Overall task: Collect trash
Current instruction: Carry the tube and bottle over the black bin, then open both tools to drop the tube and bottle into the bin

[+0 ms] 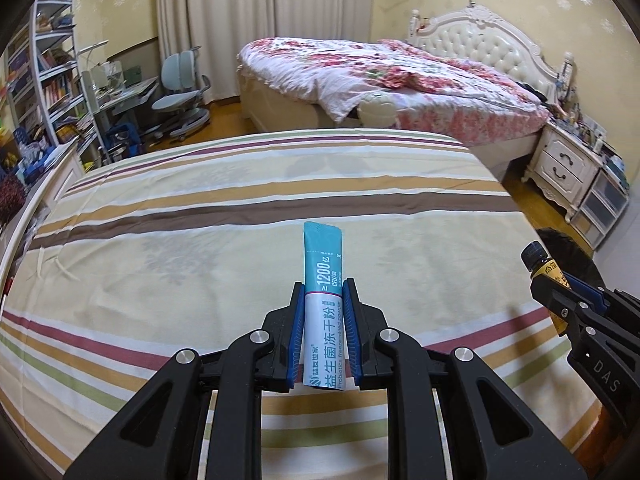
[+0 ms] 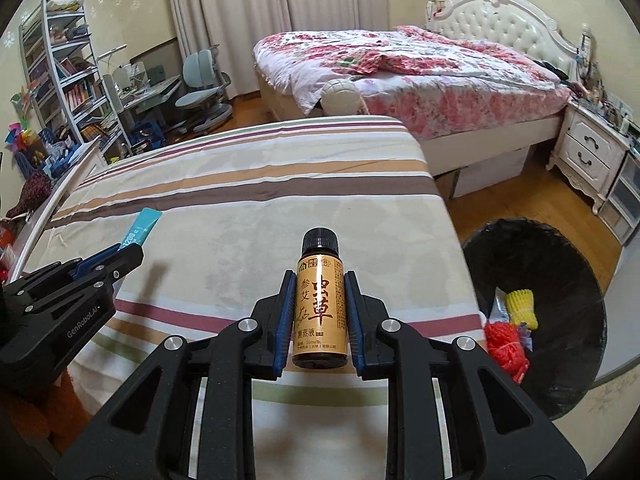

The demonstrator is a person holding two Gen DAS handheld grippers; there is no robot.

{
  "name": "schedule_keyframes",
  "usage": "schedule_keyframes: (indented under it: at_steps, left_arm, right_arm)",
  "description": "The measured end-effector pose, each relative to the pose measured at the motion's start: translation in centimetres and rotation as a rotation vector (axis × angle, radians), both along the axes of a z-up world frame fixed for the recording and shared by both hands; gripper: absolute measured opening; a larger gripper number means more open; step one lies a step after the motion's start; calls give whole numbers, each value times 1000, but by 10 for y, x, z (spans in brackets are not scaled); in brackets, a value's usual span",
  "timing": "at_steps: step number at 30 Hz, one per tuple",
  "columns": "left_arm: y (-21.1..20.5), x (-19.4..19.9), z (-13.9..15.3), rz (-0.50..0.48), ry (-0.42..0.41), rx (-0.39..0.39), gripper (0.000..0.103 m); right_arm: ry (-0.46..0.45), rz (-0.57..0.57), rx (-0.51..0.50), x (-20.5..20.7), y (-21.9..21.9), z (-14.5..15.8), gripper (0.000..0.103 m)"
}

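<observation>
My left gripper (image 1: 323,292) is shut on a teal and white powder sachet (image 1: 322,280) that stands upright between its blue pads, above the striped bed sheet (image 1: 200,208). My right gripper (image 2: 317,284) is shut on a small brown bottle (image 2: 319,300) with a gold label and a black cap. In the right wrist view the left gripper (image 2: 134,248) sits at the left with the sachet (image 2: 143,226) sticking out. The left wrist view catches the right gripper (image 1: 548,280) with the bottle (image 1: 538,260) at the right edge. A black-lined trash bin (image 2: 500,248) stands on the floor right of the bed.
The bin holds red netting (image 2: 506,346), a yellow foam net (image 2: 521,308) and wrappers. Beyond the striped bed are a floral bed (image 2: 420,64), a nightstand (image 2: 592,156), a grey desk chair (image 2: 204,84) and bookshelves (image 2: 68,76). Wooden floor (image 2: 532,200) lies between the beds.
</observation>
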State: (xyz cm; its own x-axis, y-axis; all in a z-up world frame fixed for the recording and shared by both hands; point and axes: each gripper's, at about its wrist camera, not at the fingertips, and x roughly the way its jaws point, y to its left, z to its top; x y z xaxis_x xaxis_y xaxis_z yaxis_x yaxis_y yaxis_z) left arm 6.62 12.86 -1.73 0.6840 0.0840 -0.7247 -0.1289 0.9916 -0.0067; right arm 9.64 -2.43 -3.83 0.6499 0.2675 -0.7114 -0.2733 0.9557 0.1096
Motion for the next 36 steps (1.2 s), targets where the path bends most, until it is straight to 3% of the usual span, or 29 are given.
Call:
schedule_keyframes:
  at_steps: [21,36]
  left_arm:
    - [-155,47,12,-315,-42,-5,20]
    - [-220,70,0,-396,-47,48,20]
  right_arm:
    - [-74,-362,-34,15,-152,1,23]
    - [-49,-462,-42,30,-198,-19,23]
